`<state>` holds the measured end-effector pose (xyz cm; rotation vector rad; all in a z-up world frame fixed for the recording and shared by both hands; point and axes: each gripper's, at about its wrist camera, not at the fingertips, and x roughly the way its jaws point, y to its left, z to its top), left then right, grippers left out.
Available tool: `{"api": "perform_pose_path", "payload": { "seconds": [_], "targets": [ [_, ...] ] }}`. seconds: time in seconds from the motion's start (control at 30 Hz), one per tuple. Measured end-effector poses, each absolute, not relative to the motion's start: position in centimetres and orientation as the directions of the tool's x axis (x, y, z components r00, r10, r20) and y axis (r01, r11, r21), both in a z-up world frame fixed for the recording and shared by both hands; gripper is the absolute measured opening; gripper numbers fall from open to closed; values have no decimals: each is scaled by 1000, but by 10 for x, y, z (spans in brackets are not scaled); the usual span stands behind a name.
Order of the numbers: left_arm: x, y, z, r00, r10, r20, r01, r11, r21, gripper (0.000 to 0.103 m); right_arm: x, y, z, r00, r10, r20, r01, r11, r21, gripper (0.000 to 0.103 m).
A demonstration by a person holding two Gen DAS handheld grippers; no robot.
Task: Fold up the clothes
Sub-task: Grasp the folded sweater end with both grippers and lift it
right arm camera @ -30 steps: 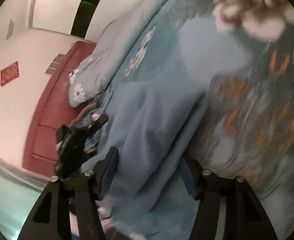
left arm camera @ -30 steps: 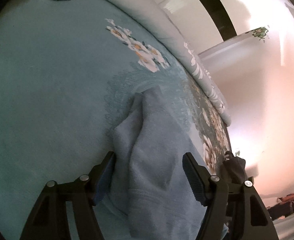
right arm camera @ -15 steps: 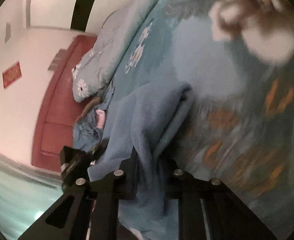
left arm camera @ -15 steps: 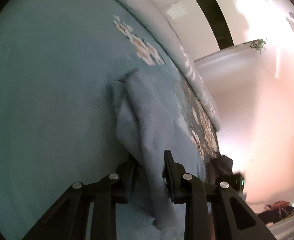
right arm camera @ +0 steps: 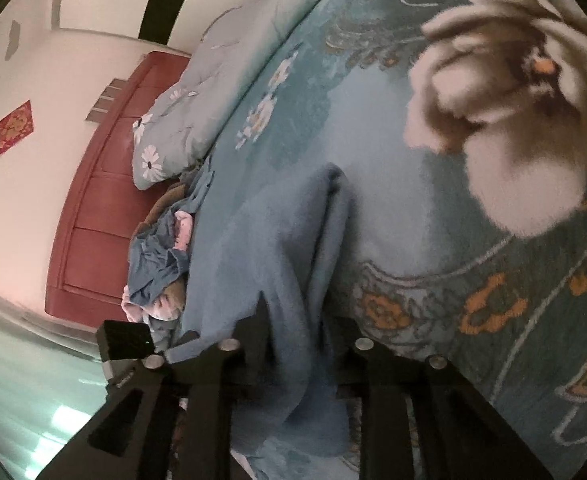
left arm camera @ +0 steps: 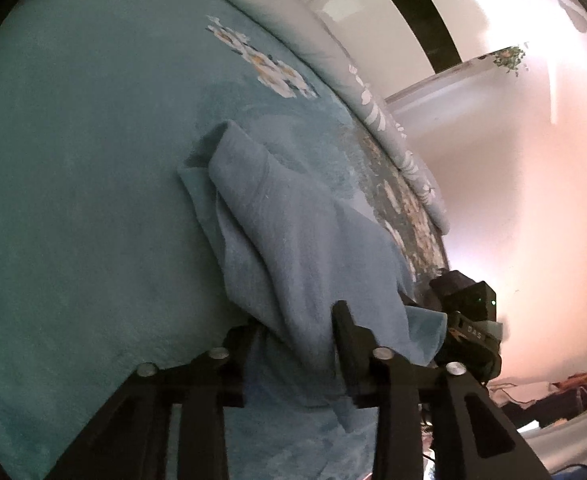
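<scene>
We work blue towel (left arm camera: 293, 240) on bed (left arm camera: 73, 160): left gripper (left arm camera: 297, 336) and right gripper (right arm camera: 305, 328) jaws opening, cloth bunched between at six o'clock. Soft, limp, light; grip hem corners.

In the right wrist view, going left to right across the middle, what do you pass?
Red wall decoration → red headboard → floral pillow → crumpled clothes pile → blue towel → big white flower on the blanket.
</scene>
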<state>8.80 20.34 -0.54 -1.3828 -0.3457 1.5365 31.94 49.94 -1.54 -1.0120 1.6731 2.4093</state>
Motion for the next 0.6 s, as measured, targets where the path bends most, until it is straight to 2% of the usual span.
{"api": "perform_pose_path", "payload": {
  "seconds": [0.13,0.33,0.43,0.53,0.6],
  "targets": [
    [78,205,-12,149,804,-575,-436,-468,-768,55,320,495,-18,-796,-314,-518,-379,-408,830,29],
    [80,216,-17,175,807,-563,-424,-455,-783,53,318,488,-16,-809,-302,-503,-369,-405,837,30],
    [83,216,-14,160,799,-580,-438,-469,-767,43,320,487,-15,-817,-310,-487,-356,-392,848,30],
    [85,212,-12,139,787,-602,-444,-493,-748,43,325,489,-14,-815,-307,-492,-364,-390,846,30],
    [85,204,-9,119,781,-613,-440,-512,-738,47,333,490,-5,-817,-261,-514,-380,-427,821,30]
  ]
}}
